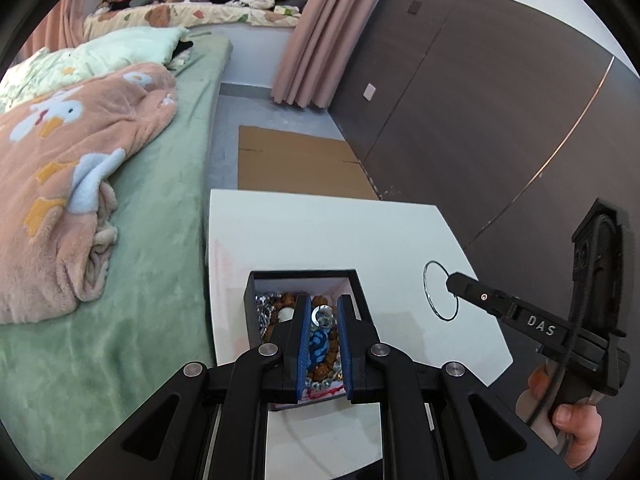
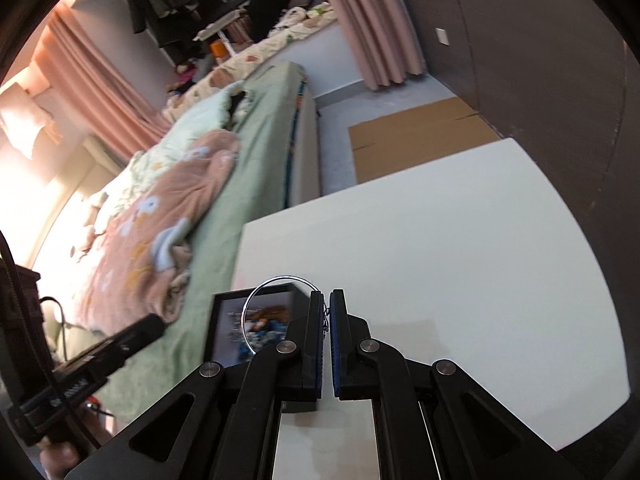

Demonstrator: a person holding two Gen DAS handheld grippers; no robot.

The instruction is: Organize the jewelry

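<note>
A black jewelry box [image 1: 360,292] stands open on the white table [image 1: 320,232], filled with brown beads, silver chains, a blue cord piece [image 1: 320,344] and a small ring. My left gripper [image 1: 323,312] hovers over the box, its jaws slightly apart around the blue piece and ring, gripping nothing visibly. My right gripper [image 2: 326,304] is shut on a thin silver bangle [image 2: 256,300], held above the table to the right of the box [image 2: 220,320]. The bangle [image 1: 430,292] and right gripper [image 1: 456,282] also show in the left wrist view.
A bed with a green sheet [image 1: 160,208] and a pink duck blanket [image 1: 72,184] lies left of the table. Flat cardboard [image 1: 296,164] lies on the floor beyond it. A dark panelled wall [image 1: 480,112] runs along the right. Pink curtains [image 1: 316,40] hang at the back.
</note>
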